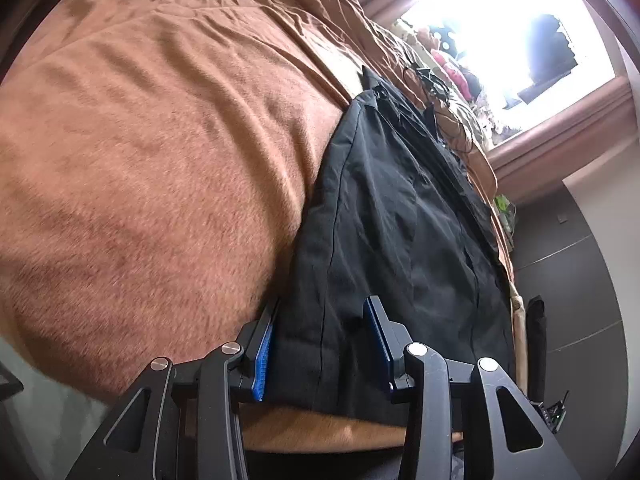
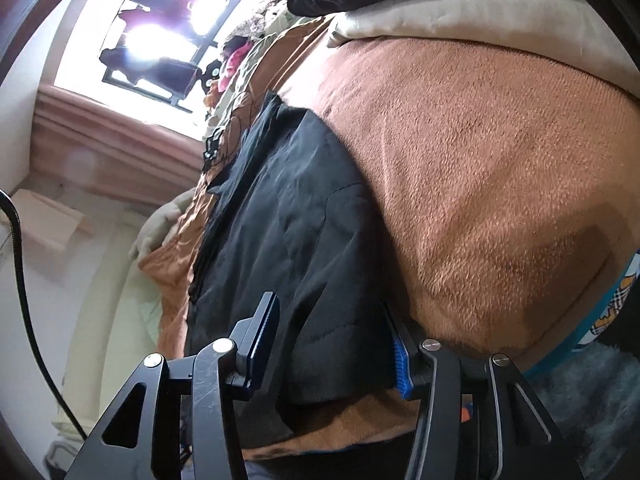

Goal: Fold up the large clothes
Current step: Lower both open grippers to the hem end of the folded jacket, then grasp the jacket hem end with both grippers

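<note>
Black trousers (image 1: 400, 208) lie stretched along the bed's brown blanket (image 1: 160, 160) in your left wrist view, running away toward the bright window (image 1: 500, 20). Your left gripper (image 1: 320, 344) straddles their near hem, one blue pad (image 1: 264, 356) at the cloth's outer edge, the other resting on top; whether they pinch, I cannot tell.

From your right wrist view, the trousers (image 2: 296, 216) lie on the blanket (image 2: 480, 184) too. Your right gripper (image 2: 332, 344) brackets the near end, jaws apart with cloth between them.
</note>
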Motion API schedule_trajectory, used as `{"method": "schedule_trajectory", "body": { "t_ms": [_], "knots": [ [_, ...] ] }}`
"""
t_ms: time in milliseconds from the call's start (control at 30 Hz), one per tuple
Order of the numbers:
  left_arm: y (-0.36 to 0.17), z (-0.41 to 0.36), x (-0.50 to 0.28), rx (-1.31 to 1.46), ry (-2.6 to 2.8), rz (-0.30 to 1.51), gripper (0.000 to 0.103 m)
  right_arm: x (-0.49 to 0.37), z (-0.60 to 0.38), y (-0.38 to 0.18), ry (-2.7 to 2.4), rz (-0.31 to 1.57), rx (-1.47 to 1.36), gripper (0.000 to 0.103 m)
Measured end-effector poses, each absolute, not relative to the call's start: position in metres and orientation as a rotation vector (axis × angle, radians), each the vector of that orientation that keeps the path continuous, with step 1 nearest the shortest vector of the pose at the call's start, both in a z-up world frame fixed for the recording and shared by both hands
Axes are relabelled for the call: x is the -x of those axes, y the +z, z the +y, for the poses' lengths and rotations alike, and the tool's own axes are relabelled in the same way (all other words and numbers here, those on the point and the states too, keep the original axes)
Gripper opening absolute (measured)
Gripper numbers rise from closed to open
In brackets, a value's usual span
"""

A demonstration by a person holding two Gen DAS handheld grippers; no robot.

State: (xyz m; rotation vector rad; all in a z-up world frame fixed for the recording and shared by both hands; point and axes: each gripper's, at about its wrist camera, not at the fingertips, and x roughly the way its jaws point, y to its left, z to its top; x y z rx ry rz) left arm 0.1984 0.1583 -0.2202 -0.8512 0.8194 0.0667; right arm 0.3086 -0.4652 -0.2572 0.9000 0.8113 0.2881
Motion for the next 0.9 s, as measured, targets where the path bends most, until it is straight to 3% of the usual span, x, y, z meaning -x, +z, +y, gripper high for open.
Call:
{"method": "schedule_trajectory", "body": {
  "t_ms": [100, 400, 433, 500, 600, 900],
  "knots": [
    [-0.221, 0.157, -0.206, 0.845, 0.070, 0.823, 0.042, -0.315, -0.469, -0.256, 0.257, 0.796, -0.913, 0.051],
    [-0.228, 0.161, -0.209, 0.866, 0.065, 0.811, 0.014, -0.320, -0.464, -0.249, 0.323, 0.737, -0.937, 0.050],
    [-0.227, 0.162, -0.206, 0.876, 0.066, 0.800, 0.011, -0.320, -0.464, -0.252, 0.305, 0.750, -0.938, 0.047],
    [-0.223, 0.163, -0.202, 0.890, 0.067, 0.779, 0.009, -0.321, -0.469, -0.261, 0.267, 0.778, -0.974, 0.025],
    [-0.213, 0.162, -0.198, 0.886, 0.062, 0.758, 0.005, -0.316, -0.477, -0.265, 0.253, 0.780, -1.018, 0.009],
    [-0.170, 0.159, -0.174, 0.862, 0.041, 0.677, 0.004, -0.293, -0.476, -0.211, 0.344, 0.676, -0.946, 0.005]
  ]
}}
